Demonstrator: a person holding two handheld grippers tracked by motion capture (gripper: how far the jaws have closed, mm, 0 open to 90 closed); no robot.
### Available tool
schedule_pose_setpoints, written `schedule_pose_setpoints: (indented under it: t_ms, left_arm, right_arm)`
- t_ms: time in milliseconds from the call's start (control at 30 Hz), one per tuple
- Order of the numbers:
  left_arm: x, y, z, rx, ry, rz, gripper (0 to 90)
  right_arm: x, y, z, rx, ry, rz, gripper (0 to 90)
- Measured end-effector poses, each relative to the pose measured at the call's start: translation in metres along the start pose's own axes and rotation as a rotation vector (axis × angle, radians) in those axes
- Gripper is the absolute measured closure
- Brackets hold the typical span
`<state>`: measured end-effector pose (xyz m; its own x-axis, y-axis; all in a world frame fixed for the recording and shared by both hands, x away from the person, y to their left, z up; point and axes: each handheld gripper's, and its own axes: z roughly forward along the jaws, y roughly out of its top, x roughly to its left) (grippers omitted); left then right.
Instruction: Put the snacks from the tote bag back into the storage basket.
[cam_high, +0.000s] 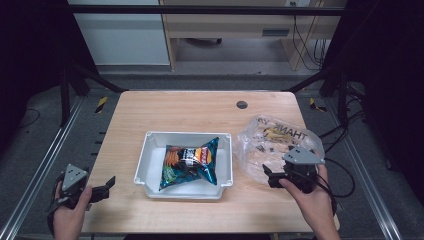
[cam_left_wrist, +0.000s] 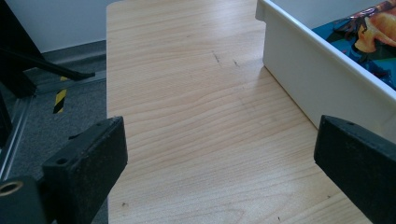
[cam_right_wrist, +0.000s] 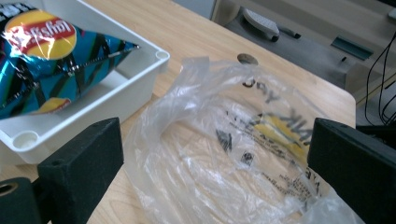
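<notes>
- Chips: a blue snack bag (cam_high: 190, 162) lies slanted inside the white tray (cam_high: 145, 160) at the middle of the wooden table (cam_high: 190, 110), its yellow and red logo facing up.
- Right of the tray, and just beside its right wall, a clear plastic bag (cam_high: 270, 140) with yellow and black print lies crumpled on the table.
- Right gripper (cam_high: 270, 176) sits at the near edge of the plastic bag with its jaws spread wide; in the right gripper view the bag's mouth (cam_right_wrist: 224, 140) lies between them, and it looks as if the jaws do not touch the film, though that is hard to judge.
- Left gripper (cam_high: 107, 186) rests at the table's near left edge, well apart from the tray, jaws wide apart with bare wood between them.
- A small dark round hole (cam_high: 242, 104) sits in the far part of the table.
</notes>
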<state>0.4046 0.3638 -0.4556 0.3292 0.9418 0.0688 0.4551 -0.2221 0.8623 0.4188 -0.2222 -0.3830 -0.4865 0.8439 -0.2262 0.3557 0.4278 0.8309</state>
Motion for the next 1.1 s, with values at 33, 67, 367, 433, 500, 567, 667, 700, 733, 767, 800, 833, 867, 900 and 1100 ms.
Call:
schedule_pose_setpoints:
  t_ms: [33,67,367,433,500,567,667,700,733,767,800,833,867,900,1100]
  left_arm:
    - [0.000,0.000,0.000,0.001,0.001,0.002,2.4]
    - [0.000,0.000,0.000,0.002,-0.001,0.003,2.4]
    - [-0.001,0.000,0.001,0.009,0.002,0.010,2.4]
    - [0.000,0.000,0.001,0.010,0.006,0.012,2.4]
    - [0.000,0.000,0.001,0.011,0.006,0.012,2.4]
    - [-0.001,-0.001,0.001,0.010,0.005,0.011,2.4]
    - [-0.001,-0.001,0.001,0.012,0.004,0.014,2.4]
    - [-0.001,-0.001,0.002,0.013,0.002,0.013,2.4]
    - [-0.001,-0.001,0.002,0.013,0.002,0.014,2.4]
    - [-0.001,-0.001,0.002,0.014,0.002,0.014,2.4]
    - [-0.001,-0.001,0.002,0.014,0.002,0.015,2.4]
    - [-0.001,-0.001,0.002,0.014,0.002,0.014,2.4]
    - [-0.001,-0.001,0.002,0.014,0.002,0.014,2.4]
    - [-0.001,-0.001,0.002,0.014,0.001,0.014,2.4]
    - [-0.002,-0.001,0.002,0.020,-0.002,0.017,2.4]
  right_arm:
    - [0.001,-0.003,0.002,0.006,-0.001,0.002,4.1]
    - [0.002,-0.005,0.002,0.007,0.000,0.003,4.1]
    - [0.011,-0.026,0.011,0.025,0.010,0.007,4.1]
    - [0.012,-0.030,0.012,0.034,0.010,0.004,4.1]
    - [0.013,-0.033,0.013,0.031,0.022,-0.002,4.1]
    - [0.014,-0.034,0.013,0.031,0.030,-0.006,4.1]
    - [0.016,-0.039,0.015,0.039,0.040,-0.009,4.0]
    - [0.016,-0.040,0.016,0.042,0.039,-0.014,4.0]
    - [0.018,-0.042,0.017,0.050,0.043,-0.007,4.0]
    - [0.019,-0.046,0.019,0.065,0.048,-0.008,4.0]
    - [0.019,-0.046,0.019,0.065,0.048,-0.008,4.0]
    - [0.020,-0.050,0.022,0.078,0.051,-0.005,4.1]
    - [0.020,-0.050,0.022,0.078,0.051,-0.005,4.1]
    - [0.021,-0.051,0.023,0.083,0.053,-0.002,4.3]
    - [0.026,-0.063,0.032,0.106,0.099,0.016,4.7]
